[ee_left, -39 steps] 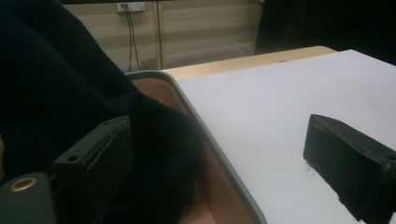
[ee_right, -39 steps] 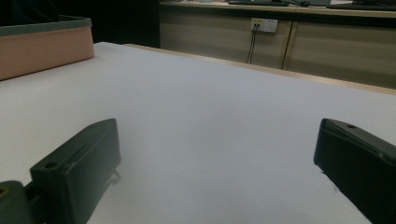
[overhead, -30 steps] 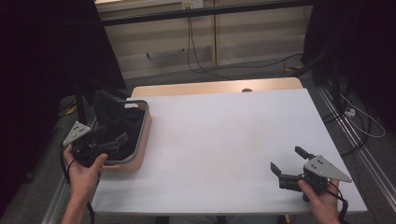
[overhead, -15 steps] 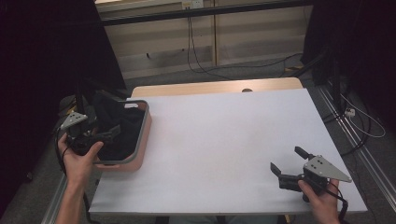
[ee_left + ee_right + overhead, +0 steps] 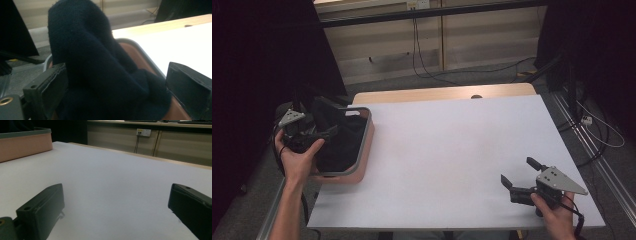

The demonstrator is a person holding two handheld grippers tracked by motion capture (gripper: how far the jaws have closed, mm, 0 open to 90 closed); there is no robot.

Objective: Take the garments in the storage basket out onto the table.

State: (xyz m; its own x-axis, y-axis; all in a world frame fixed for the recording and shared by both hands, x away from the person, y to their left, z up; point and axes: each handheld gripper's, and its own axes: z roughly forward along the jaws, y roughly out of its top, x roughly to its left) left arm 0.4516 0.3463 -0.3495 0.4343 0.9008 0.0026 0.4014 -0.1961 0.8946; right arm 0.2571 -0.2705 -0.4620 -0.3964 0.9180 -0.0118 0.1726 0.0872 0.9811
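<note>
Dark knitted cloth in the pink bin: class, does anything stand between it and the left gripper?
Nothing visible does. The left gripper stands open with the dark navy knitted cloth between its jaws, inside the pink bin with a grey rim.

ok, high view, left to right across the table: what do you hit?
left gripper → dark cloth in the pink bin → bare white table top → right gripper, jaws open, at the near right corner.

left tongs point(image 5: 319, 134) jaws wide apart, right tongs point(image 5: 522, 176) spread
</note>
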